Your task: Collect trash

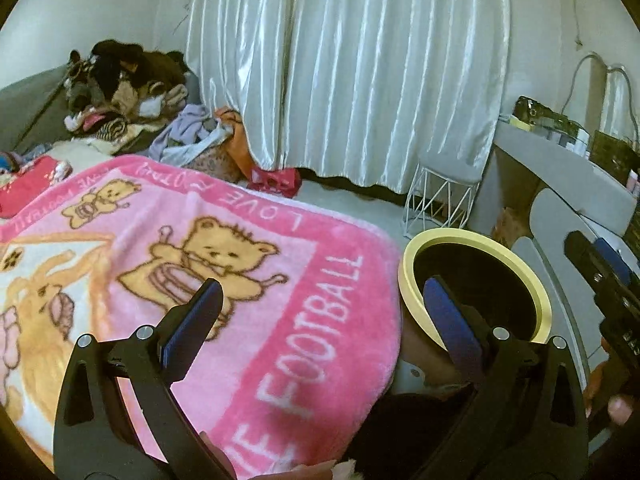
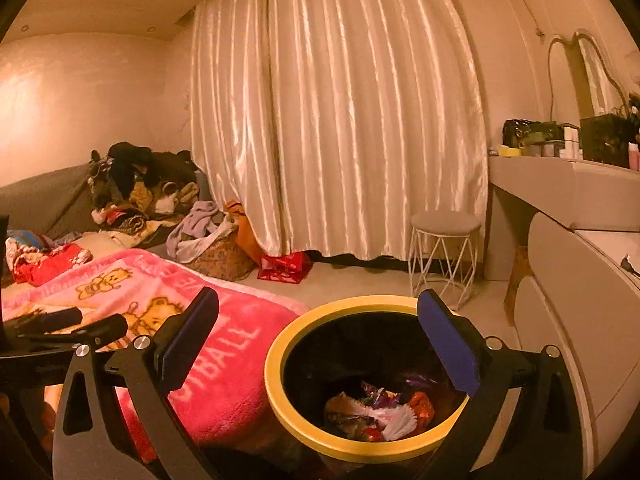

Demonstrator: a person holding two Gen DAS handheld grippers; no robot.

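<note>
Your yellow-rimmed black round bin (image 2: 276,396) holds crumpled wrappers (image 2: 380,416); left gripper (image 1: 320,320) and right gripper (image 2: 320,336) spread wide, empty; pink fleece teddy-bear blanket (image 1: 240,280) shows no litter, so collection looks nearly done.

The blanket (image 1: 224,264) is pink with tan teddy bears and white lettering. The bin (image 2: 280,396) has a yellow rim and black inside. The curtain (image 1: 344,72) is shiny white.

On the pink blanket (image 1: 248,280) we read "FOOTBALL" in white letters along its darker pink border, and "LOVE" upside down along the far border. In the right wrist view we can make out only "BALL" on it; the other lettering is too blurred.
</note>
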